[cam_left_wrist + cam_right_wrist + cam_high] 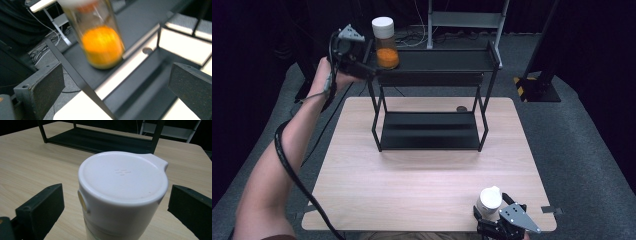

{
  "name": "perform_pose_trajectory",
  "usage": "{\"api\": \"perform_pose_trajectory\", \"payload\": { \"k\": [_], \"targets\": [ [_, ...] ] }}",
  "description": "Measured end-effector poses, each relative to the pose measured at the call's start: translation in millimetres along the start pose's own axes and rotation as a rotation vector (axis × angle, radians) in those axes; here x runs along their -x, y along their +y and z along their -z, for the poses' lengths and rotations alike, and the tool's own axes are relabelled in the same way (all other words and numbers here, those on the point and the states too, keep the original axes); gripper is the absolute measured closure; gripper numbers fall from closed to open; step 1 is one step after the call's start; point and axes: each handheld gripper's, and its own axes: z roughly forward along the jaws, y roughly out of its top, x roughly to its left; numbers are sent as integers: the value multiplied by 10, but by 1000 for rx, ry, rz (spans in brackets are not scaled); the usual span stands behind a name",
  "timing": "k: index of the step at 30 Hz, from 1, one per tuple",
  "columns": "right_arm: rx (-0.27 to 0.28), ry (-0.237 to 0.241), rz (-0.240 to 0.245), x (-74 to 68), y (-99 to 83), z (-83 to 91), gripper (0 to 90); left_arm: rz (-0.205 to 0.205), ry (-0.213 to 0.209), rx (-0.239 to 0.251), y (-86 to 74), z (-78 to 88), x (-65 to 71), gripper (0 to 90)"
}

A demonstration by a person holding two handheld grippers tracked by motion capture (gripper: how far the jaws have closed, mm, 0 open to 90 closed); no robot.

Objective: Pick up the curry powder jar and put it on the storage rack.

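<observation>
Orange-filled jar [385,44] with white cap, upright at left end of top shelf of black wire rack [432,100]; cap blurred and cut off by the upper edge in left gripper view, lower rim soft with motion blur. Contents granular or powdery, exact kind not discernible; clear wall, fill reaching roughly the lower third. Left gripper [358,59] just beside the shelf's left end, jaws spread wide and clear of the jar, nothing between the pads; jar ahead of the jaws and apart from them in left gripper view. No earlier picture for comparison. Second jar [489,201] near the front right edge of the light wooden table [422,175], white flip lid with a small tab, body below the lid largely hidden by the lid itself in right gripper view; contents not discernible. Right gripper [492,220] at that jar, jaws either side of the lid with a visible gap on both sides, not pressing. Lower part of right gripper cut off by the bottom edge of high view. Small dark round object [461,108] on table behind rack, identity unclear.
</observation>
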Motion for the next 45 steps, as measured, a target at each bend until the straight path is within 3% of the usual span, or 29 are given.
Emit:
{"api": "perform_pose_trajectory", "payload": {
  "k": [7, 13, 19, 27, 32, 34, 37, 40, 45],
  "targets": [
    [0, 3, 2, -5, -4, -14, 0, -60, -66, -66, -528, -10, 261, 2],
    [-5, 9, 4, -2, -14, -31, 0, -68, -122, -149, -1082, -154, 499, 2],
    [-13, 11, 5, -24, -27, -78, 0, 20, -226, -211, -1691, -486, 663, 2],
    [-4, 5, 14, -31, -18, -42, 0, 134, -284, -273, -2404, -812, 929, 2],
    [-8, 8, 10, -27, -6, -49, 0, 157, -269, -283, -2653, -867, 1096, 2],
    [-10, 9, 13, -36, -1, -52, 0, 161, -251, -260, -2745, -848, 1165, 0],
    [-7, 6, 13, -39, -6, -45, 0, 153, -233, -241, -2795, -816, 1233, 0],
    [-2, 1, 13, -38, -7, -38, 0, 174, -216, -190, -2920, -780, 1280, 0],
    [-1, 0, 17, -43, -1, -28, 0, 178, -208, -185, -2936, -770, 1297, 0]
  ]
}}
